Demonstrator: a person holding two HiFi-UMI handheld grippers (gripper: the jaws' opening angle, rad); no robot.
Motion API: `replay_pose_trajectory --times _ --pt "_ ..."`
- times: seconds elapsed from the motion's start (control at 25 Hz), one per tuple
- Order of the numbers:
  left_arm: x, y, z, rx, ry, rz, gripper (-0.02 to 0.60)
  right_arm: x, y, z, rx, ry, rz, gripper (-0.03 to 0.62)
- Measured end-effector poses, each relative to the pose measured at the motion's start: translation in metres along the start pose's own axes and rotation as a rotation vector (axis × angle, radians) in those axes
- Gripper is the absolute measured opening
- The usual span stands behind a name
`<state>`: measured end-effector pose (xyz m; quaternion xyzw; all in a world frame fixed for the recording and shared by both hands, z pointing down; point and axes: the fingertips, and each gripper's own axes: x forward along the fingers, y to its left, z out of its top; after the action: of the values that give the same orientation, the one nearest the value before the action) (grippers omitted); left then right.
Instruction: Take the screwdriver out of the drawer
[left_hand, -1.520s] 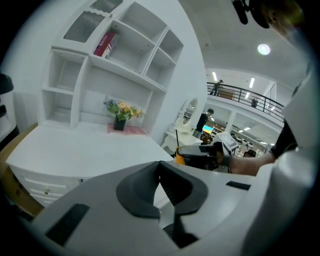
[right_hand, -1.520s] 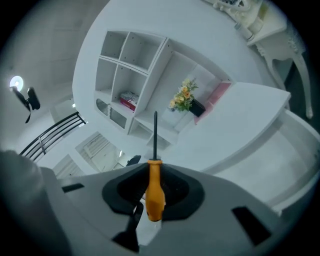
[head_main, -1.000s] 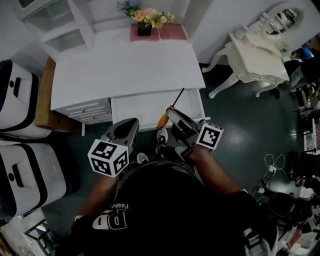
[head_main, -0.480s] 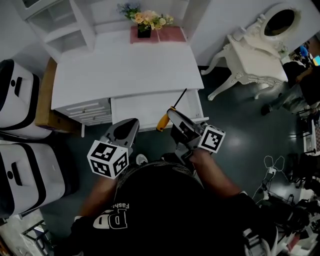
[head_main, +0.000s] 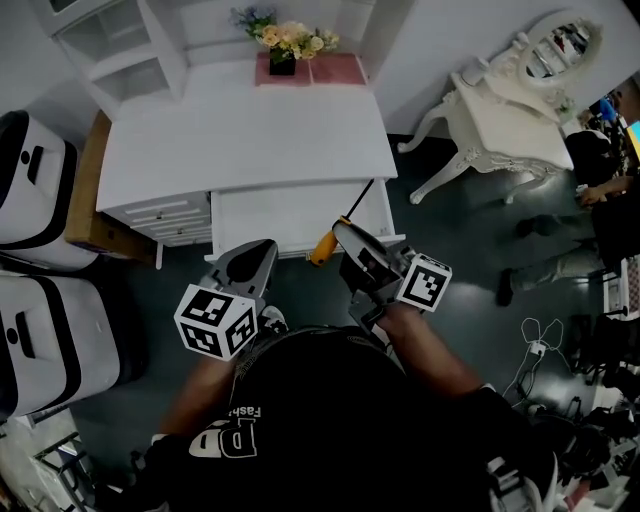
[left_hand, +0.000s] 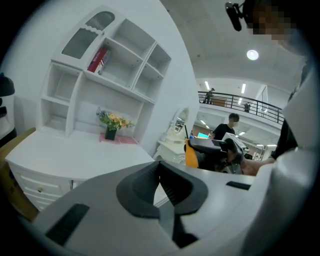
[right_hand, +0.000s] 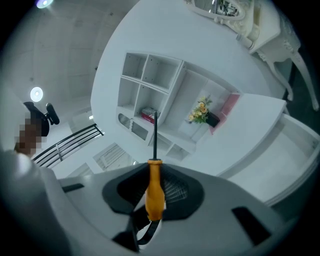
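White desk fills the upper centre of the head view, its wide drawer pulled open. Below it, the left gripper has jaws pressed together, empty. At centre frame, the right gripper pinches an orange-handled screwdriver, lifted clear at the drawer's right front edge.

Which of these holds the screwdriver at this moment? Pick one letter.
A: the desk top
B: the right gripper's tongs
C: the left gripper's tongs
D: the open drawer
B: in the right gripper view, the tongs of the right gripper are closed on the orange handle of the screwdriver, with its dark shaft sticking out ahead of them.
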<state>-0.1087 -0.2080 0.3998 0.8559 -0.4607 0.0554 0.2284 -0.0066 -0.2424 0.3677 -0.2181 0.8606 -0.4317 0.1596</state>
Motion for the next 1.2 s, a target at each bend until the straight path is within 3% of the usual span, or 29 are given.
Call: replay_pose_trajectory --times 1.2 --pt "-0.027 -0.123 -0.047 0.017 -0.007 0.083 0.014 -0.138 0.035 -0.029 0.024 0.025 0.038 0.075"
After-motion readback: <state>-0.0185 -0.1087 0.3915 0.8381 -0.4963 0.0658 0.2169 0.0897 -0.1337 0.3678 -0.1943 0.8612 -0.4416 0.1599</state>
